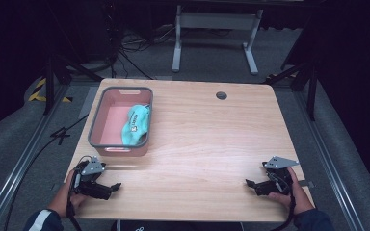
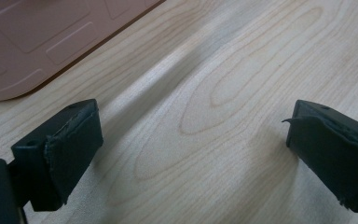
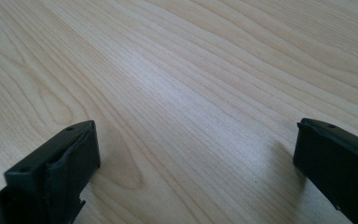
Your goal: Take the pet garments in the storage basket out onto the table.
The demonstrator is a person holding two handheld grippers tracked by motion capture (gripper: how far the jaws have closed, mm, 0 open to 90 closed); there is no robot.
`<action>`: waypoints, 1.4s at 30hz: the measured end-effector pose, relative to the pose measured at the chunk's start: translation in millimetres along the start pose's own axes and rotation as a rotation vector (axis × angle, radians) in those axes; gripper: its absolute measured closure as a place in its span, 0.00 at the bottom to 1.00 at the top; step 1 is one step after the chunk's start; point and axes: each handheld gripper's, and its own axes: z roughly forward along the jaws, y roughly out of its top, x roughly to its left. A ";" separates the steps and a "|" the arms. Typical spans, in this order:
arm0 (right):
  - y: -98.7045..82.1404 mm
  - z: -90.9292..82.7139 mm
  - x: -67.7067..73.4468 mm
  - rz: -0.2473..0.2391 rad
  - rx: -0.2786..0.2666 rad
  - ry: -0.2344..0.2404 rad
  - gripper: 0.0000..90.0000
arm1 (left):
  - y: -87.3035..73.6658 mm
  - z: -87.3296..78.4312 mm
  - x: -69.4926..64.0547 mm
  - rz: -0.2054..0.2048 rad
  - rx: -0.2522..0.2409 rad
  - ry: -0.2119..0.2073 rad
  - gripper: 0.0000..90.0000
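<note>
A pink basket with a grey rim (image 1: 96, 113) stands at the table's left, and a teal cloth (image 1: 136, 126) lies inside it against the right wall. My left gripper (image 1: 114, 186) rests low on the wood near the front left corner, just in front of the basket, jaws wide apart with bare wood between them. In the left gripper view the gripper (image 2: 191, 144) is open and the basket's pink wall (image 2: 37, 42) fills the upper left. My right gripper (image 1: 249, 183) sits near the front right corner, pointing left; in its own view it (image 3: 196, 154) is open over bare wood.
The wooden table (image 1: 207, 144) has a round cable hole (image 1: 221, 95) at its back. A white frame (image 1: 217, 33) and cables lie on the grey floor beyond. Dark rails run along both sides of the table.
</note>
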 end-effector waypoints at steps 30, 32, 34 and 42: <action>-0.6 -0.8 -0.8 0.002 0.000 -0.006 0.01 | 5.1 -15.7 -7.4 0.058 0.083 -0.029 0.19; -0.6 -0.8 -0.8 0.002 0.000 -0.006 0.01 | 6.0 -19.0 -7.2 0.055 0.085 -0.022 0.20; -0.6 -0.8 -0.8 0.002 0.000 -0.006 0.01 | 7.2 -22.0 -7.1 0.056 0.095 -0.006 0.20; -0.6 -0.8 -0.8 0.002 0.000 -0.006 0.01 | 12.6 -34.8 -9.1 0.065 0.071 0.012 0.21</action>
